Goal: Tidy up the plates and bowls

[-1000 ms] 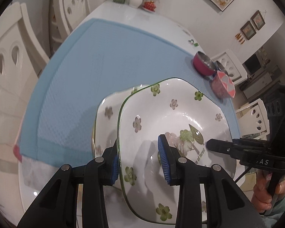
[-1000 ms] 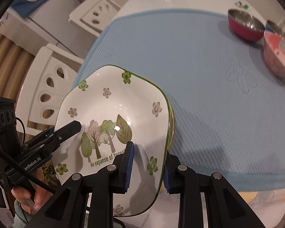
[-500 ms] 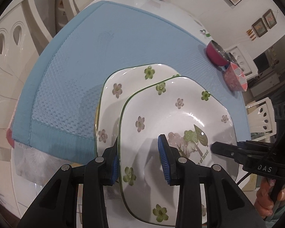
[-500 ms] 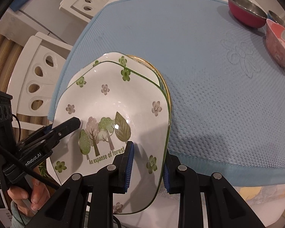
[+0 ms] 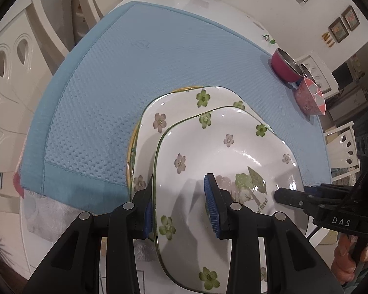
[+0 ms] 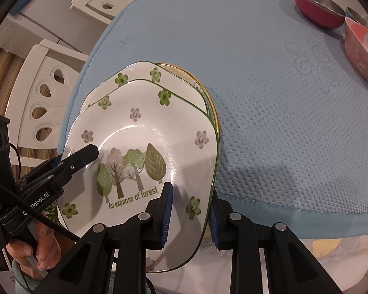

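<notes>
left gripper (image 5: 181, 210) pads sat either side of the near-left rim of a white squarish ceramic plate printed with flowers and trees (image 5: 228, 161), one blue pad under the edge, one on the inner face; it was gripping that rim. right gripper (image 6: 189, 213) clamped the opposite rim of the same plate the same way, jaws narrow, rim between the pads. both pointed steeply down.

plate was held tilted, just above and overlapping a matching white flowered plate (image 6: 135, 73), which lay on a gold-rimmed plate (image 6: 184, 71). that stack sat on the near edge of a textured light blue table mat (image 5: 147, 73). whether the held plate touched the one below could not be told.

far right of the mat, well apart: a red metal bowl (image 6: 316, 9) and a pink patterned bowl (image 6: 360, 51), close together.

step in hand, by my reading: stacking the held plate onto the pile. next move likely calls for squaring it over the lower plate, lowering it level, then releasing both grips together so it does not slide off.
</notes>
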A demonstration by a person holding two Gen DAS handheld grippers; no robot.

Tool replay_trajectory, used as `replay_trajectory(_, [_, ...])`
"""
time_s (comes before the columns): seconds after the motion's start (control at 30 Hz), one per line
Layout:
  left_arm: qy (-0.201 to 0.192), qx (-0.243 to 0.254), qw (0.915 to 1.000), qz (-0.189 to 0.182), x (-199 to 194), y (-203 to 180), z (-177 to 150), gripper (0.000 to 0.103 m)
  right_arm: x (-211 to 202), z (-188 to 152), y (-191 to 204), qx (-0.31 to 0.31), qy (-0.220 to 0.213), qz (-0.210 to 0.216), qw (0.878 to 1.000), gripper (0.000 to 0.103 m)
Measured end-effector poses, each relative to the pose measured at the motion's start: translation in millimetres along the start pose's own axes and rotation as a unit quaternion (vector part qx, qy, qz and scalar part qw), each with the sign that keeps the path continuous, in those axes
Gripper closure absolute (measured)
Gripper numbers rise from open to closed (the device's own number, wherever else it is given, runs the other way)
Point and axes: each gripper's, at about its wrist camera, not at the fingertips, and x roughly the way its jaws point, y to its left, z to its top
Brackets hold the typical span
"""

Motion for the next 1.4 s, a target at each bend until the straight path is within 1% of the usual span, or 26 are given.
replay_trajectory(0.2, [-0.003, -0.005, 1.0, 0.001, -4, 3, 3, 0.071, -5, 0, -4, 0.005, -0.005, 0.006, 1.0, 0.077])
replay_trajectory(0.33, [-0.015, -0.01, 0.9998, -0.001, -13, 8, 6, 0.071, -10, -1, -9, 0.005, -0.007, 0.013, 1.0, 0.077])
replay_trajectory(0.43, [-0.024, -0.02, 0.9995, -0.009, -19, 15, 8, 0.07, -13, -4, -6, -0.001, -0.009, 0.01, 1.0, 0.077])
replay_trajectory(0.53, [-0.026, -0.019, 0.9994, -0.01, -20, 16, 9, 0.07, -16, -9, 1, -0.015, -0.014, -0.002, 1.0, 0.077])
replay_trajectory(0.6, [-0.03, -0.017, 0.9994, -0.004, -22, 16, 10, 0.07, -17, -11, 2, -0.019, -0.014, -0.004, 1.0, 0.077])
replay_trajectory(0.7, [-0.047, -0.008, 0.9981, 0.04, -27, 11, 13, 0.07, -20, -14, 4, -0.014, -0.016, 0.005, 1.0, 0.077])
replay_trajectory(0.73, [-0.059, 0.0, 0.9972, 0.046, -32, 10, 15, 0.067, -22, -15, 3, -0.013, -0.02, 0.002, 1.0, 0.077])
replay_trajectory(0.77, [-0.07, 0.006, 0.9965, 0.045, -37, 9, 16, 0.066, -25, -16, 3, -0.015, -0.025, -0.008, 1.0, 0.077])
replay_trajectory(0.8, [-0.076, 0.01, 0.9961, 0.043, -41, 9, 19, 0.066, -26, -16, 1, -0.014, -0.027, -0.007, 1.0, 0.077])
replay_trajectory(0.9, [-0.075, 0.021, 0.996, 0.044, -41, 7, 26, 0.066, -29, -18, -6, 0.004, -0.027, 0.005, 1.0, 0.077])
replay_trajectory(0.97, [-0.074, 0.024, 0.9962, 0.04, -39, 6, 29, 0.066, -32, -20, -8, 0.006, -0.027, 0.003, 1.0, 0.077])
replay_trajectory(1.13, [-0.07, 0.04, 0.9967, 0.013, -31, -15, 37, 0.066, -42, -27, -14, 0.014, -0.036, -0.008, 0.999, 0.077])
replay_trajectory(1.27, [-0.063, 0.075, 0.9951, -0.004, -22, -47, 46, 0.066, -47, -34, -32, 0.04, -0.039, -0.009, 0.998, 0.077])
replay_trajectory(1.4, [-0.059, 0.105, 0.9927, -0.007, -15, -80, 54, 0.066, -54, -33, -56, 0.065, -0.044, 0.002, 0.997, 0.077])
